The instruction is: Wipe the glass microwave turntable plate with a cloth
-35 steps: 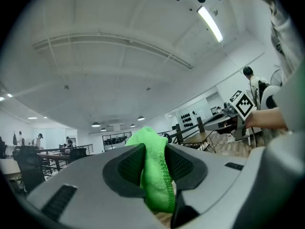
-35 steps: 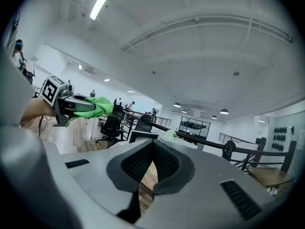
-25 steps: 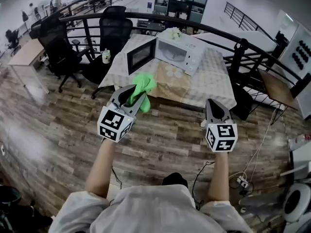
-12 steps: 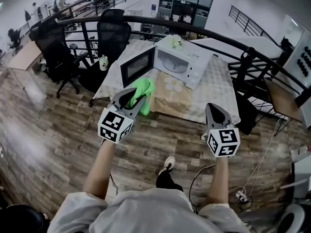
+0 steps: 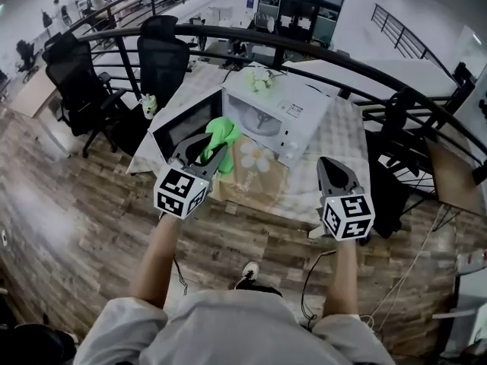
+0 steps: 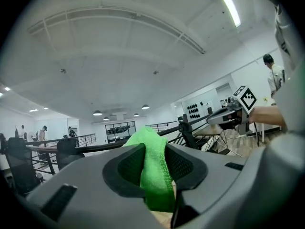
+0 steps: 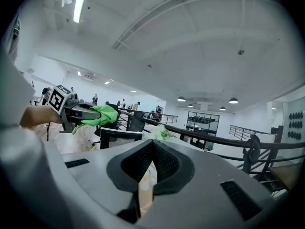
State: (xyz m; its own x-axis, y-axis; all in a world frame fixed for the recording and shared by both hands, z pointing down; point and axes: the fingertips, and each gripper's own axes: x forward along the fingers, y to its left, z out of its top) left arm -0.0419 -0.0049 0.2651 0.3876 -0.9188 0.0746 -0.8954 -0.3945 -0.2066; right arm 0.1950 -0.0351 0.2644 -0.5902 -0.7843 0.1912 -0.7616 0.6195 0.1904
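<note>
Now left gripper (image 5: 214,154) fingers tight on green cloth (image 5: 222,134), right gripper (image 5: 332,163) fingers together, near microwave (image 5: 295,117).

— What stood ahead of the left fingers (image 5: 219,160)?

— A white microwave (image 5: 293,116) on a table (image 5: 338,154) with a pale patterned cover. Its door (image 5: 183,131) hung open just beyond those fingers, and flowers (image 5: 260,80) lay on top.

— And farther off?

— A small bottle (image 5: 148,106) stood at the table's corner, left of them. Two black office chairs (image 5: 163,59) were behind it, and a curved black railing (image 5: 342,59) ran past everything. Around the right fingers (image 5: 335,175) showed the table cover, and wood floor (image 5: 68,226) lay nearer.
</note>
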